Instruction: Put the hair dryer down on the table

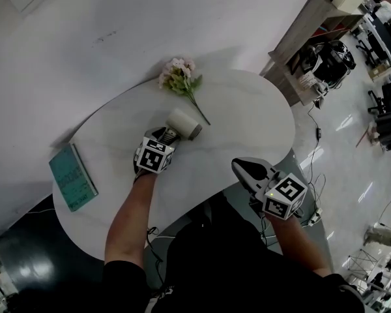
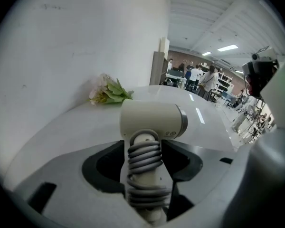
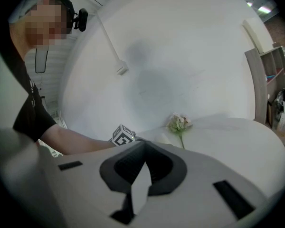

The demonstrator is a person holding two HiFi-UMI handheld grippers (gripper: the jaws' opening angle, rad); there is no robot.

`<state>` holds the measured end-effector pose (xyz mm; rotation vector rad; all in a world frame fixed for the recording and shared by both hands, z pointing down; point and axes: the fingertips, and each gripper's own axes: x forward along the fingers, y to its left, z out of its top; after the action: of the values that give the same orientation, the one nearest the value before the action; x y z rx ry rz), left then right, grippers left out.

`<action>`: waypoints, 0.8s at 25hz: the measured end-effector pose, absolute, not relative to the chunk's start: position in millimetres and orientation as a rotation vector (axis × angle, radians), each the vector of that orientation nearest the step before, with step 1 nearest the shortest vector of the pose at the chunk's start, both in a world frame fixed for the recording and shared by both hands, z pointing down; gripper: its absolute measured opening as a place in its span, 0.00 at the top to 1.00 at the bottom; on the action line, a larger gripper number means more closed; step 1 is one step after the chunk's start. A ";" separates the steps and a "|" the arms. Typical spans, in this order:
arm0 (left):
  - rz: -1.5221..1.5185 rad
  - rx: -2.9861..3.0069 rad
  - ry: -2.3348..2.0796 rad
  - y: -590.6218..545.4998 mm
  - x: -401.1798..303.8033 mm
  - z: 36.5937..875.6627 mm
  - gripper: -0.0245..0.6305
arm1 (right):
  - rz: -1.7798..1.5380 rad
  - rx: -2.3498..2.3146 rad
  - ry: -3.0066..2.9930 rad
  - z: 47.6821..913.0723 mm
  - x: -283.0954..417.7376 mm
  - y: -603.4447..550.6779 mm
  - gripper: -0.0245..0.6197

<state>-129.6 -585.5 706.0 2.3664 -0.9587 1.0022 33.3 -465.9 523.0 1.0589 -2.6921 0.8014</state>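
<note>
Two jaws of the left hand-held gripper (image 1: 166, 134) are clamped on the handle of the hair dryer (image 1: 184, 123), one on each side, as the left gripper view shows. The hair dryer is cream-coloured, with a short round barrel set crosswise at the top of the handle and a silvery ring (image 2: 182, 122) at the barrel's right end in that view. A grey cord (image 2: 143, 158) is wound in tight coils round the handle, from just under the barrel down to where the jaws grip it.

In the head view the barrel lies over the middle of the white, rounded worktop (image 1: 254, 119), pointing away from the person. Whether it rests on the surface or hangs just above it cannot be told.

A small bunch of pale pink flowers (image 1: 179, 77) with green leaves lies on the worktop beyond the dryer, close to the white wall (image 1: 117, 25), its stem running toward the barrel. A teal book (image 1: 72, 177) lies flat near the worktop's left edge, well apart from the dryer.

The right hand-held gripper (image 1: 242, 168) is at the near edge of the worktop, its jaws meeting at their tips with nothing between them. A wooden shelf unit (image 1: 293, 47) stands past the worktop's far right end, with dark things on its lower levels.
</note>
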 end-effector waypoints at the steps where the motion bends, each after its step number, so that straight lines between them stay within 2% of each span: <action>1: 0.988 2.378 -0.972 -584.8 -131.7 700.1 0.57 | 0.792 1.060 -2.693 520.7 30.9 -463.5 0.95; 4: 0.907 2.415 -1.004 -579.3 -137.8 679.1 0.58 | 0.748 1.063 -2.704 511.5 23.1 -457.4 0.95; 10: 0.744 2.489 -1.049 -543.1 -153.7 631.2 0.67 | 0.655 1.065 -2.735 483.5 1.0 -440.5 0.95; 20: 0.529 2.553 -1.169 -497.9 -188.8 563.1 0.74 | 0.503 1.084 -2.758 436.0 -25.4 -416.2 0.95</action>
<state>-188.8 -497.9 563.1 2.5532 -1.1691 0.5292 -25.4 -416.2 436.0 1.0841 -2.7576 0.5028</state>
